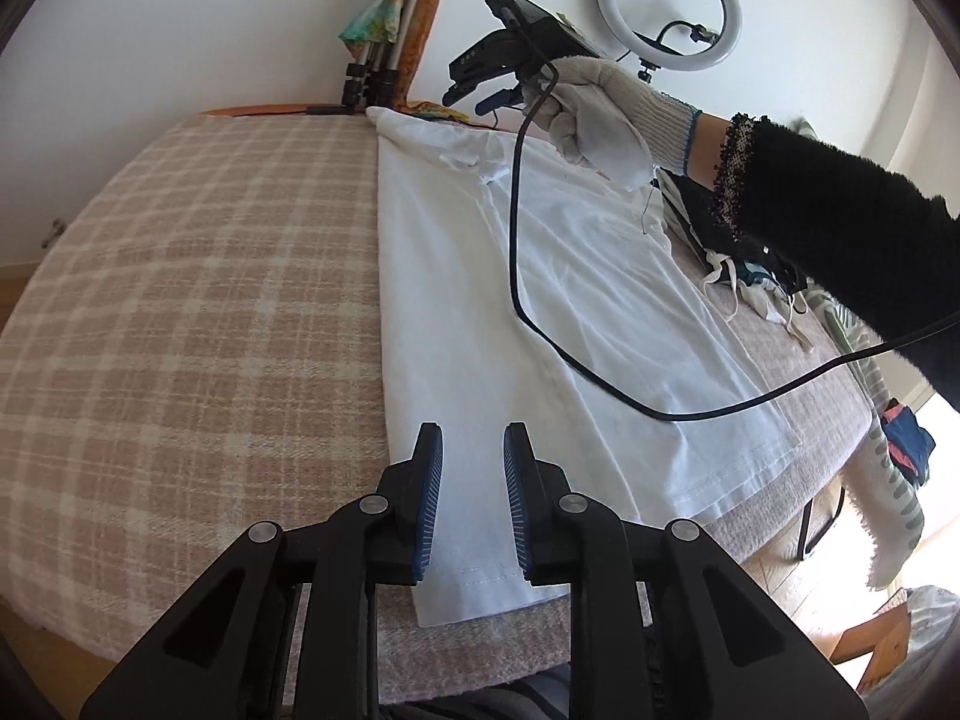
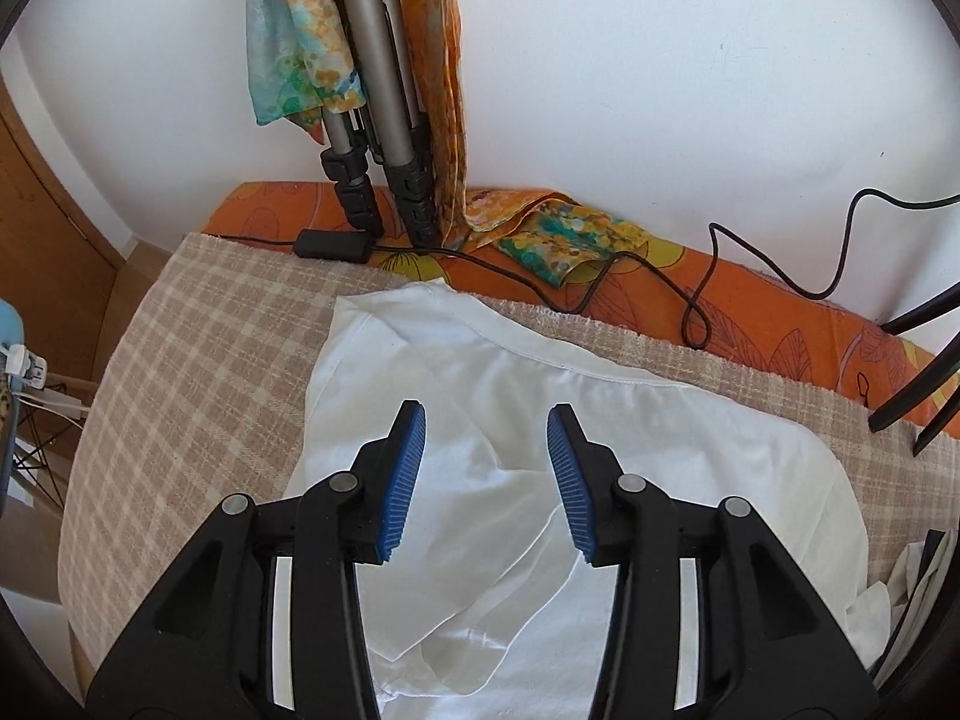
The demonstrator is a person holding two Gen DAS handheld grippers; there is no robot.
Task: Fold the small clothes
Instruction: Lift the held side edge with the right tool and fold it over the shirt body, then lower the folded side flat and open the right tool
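- Checked blanket (image 1: 180,276) covers the bed on the left; the white T-shirt (image 1: 540,300) lies flat on it, folded lengthwise, hem towards the near edge
- Left gripper (image 1: 473,480) hovers over the shirt's hem end; jaws a narrow gap apart, nothing between the blue pads
- Right gripper (image 2: 486,480) is over the shirt's sleeve and shoulder end (image 2: 480,372); jaws moderately open, holding nothing
- Gloved hand (image 1: 594,114) carries it; a black cable (image 1: 522,276) trails across the shirt
- Ring light (image 1: 669,6) by the wall; clothes pile (image 1: 756,288) on the right
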